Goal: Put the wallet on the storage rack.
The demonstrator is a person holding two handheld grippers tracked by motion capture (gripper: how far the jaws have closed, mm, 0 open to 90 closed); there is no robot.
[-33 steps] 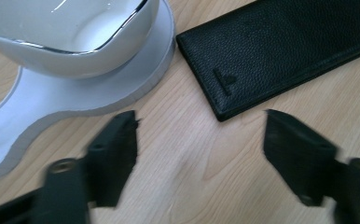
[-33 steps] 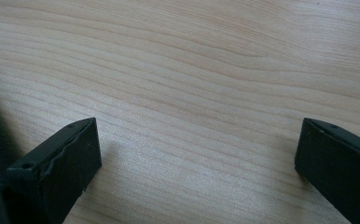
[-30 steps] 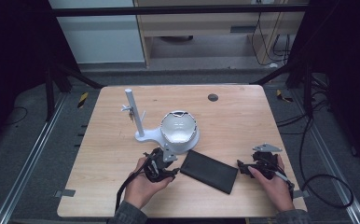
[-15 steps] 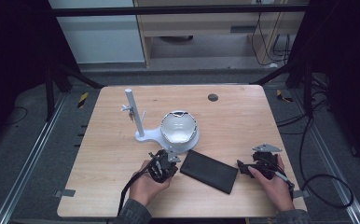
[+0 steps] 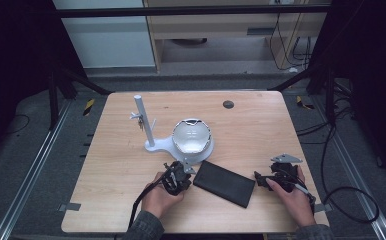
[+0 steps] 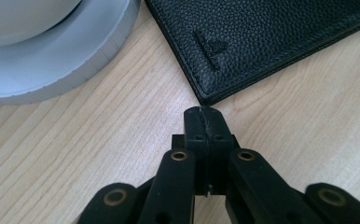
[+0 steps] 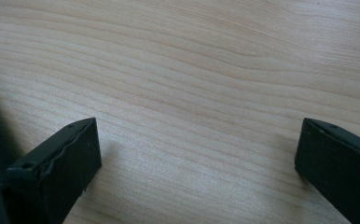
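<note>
The black leather wallet (image 5: 224, 183) lies flat on the wooden desk (image 5: 111, 165), near its front edge, between the two hands. The left gripper (image 6: 204, 113) rests on the desk with its jaws pressed fully together and nothing between them; its tip sits just beside the wallet's near corner, apart from it. The right gripper (image 7: 194, 149) has its jaws spread wide over bare wood, to the right of the wallet. A white stand (image 5: 153, 145) with an upright post carries a rounded silver dome (image 5: 191, 136) just behind the wallet.
</note>
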